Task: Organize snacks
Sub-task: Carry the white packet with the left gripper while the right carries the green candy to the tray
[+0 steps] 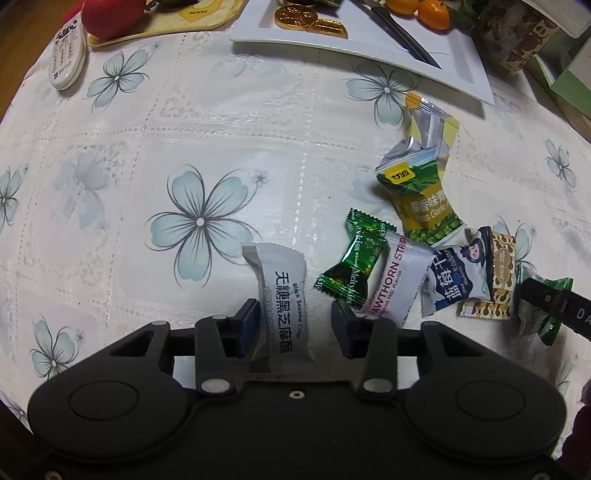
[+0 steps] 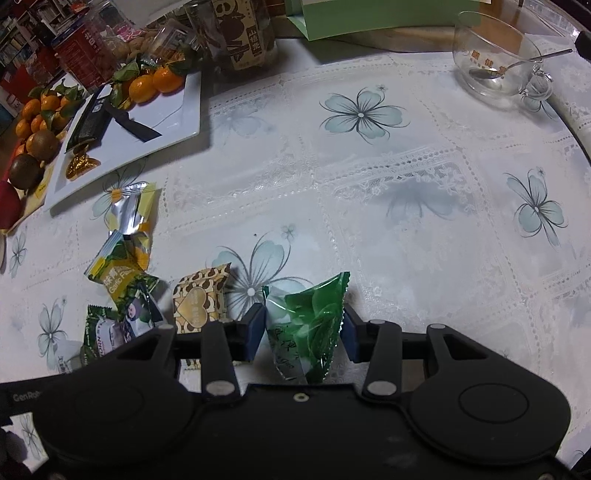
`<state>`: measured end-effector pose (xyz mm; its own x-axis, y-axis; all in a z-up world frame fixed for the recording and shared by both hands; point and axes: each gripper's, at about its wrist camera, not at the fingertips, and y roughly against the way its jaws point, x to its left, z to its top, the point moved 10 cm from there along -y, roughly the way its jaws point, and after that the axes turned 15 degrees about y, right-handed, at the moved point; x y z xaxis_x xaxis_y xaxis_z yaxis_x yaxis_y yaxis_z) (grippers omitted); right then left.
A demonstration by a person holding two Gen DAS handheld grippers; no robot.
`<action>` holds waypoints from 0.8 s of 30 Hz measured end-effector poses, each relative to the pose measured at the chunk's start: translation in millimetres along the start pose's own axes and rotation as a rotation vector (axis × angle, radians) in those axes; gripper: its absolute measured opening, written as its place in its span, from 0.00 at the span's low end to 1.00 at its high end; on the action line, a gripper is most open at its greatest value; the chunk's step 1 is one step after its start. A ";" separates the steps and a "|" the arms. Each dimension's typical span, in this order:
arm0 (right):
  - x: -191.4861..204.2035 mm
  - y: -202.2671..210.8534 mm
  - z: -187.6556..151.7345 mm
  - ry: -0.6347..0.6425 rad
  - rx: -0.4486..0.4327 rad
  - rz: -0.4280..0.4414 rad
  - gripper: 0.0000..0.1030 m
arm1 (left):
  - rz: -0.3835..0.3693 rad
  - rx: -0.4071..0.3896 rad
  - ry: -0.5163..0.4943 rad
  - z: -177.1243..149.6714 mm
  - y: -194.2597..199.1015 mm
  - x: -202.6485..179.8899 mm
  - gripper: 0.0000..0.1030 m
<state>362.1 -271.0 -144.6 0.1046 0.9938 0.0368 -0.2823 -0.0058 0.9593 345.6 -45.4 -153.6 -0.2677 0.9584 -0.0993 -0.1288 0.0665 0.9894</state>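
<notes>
We keep the left gripper [image 1: 295, 325] apart around the white sesame packet [image 1: 280, 302] — right gripper [image 2: 304, 328] brackets the green candy [image 2: 314, 325], grip unclear — then square up before squeezing.

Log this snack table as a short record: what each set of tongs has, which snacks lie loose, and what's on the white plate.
surface: floral tablecloth
left tongs: open, straddling the black sesame crisp packet; only one pad touches it
right tongs: closed on the green candy packet, pads against both sides
loose snacks: hawthorn strip packet, Melykiss candy, garlic pea packet, clustered together
white plate: gold foil coins, knife, oranges
</notes>
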 end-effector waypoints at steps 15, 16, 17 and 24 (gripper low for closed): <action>13.0 30.7 -4.5 0.099 -0.081 0.001 0.40 | -0.079 -0.020 -0.019 0.1 25.7 26.9 0.25; 12.4 34.7 -5.2 0.102 -0.092 0.005 0.40 | -0.081 -0.036 -0.030 -0.7 30.7 27.6 0.25; 11.1 38.4 -6.2 0.105 -0.104 0.006 0.40 | -0.080 -0.056 -0.044 -1.3 34.6 28.5 0.25; 2.5 63.4 -28.2 0.097 -0.170 -0.002 0.40 | -0.061 -0.218 -0.138 -12.7 66.7 34.3 0.25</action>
<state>317.5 -265.8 -91.6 0.0149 0.9999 -0.0004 -0.4401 0.0069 0.8979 315.7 -11.7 -92.3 -0.1221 0.9842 -0.1281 -0.3472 0.0786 0.9345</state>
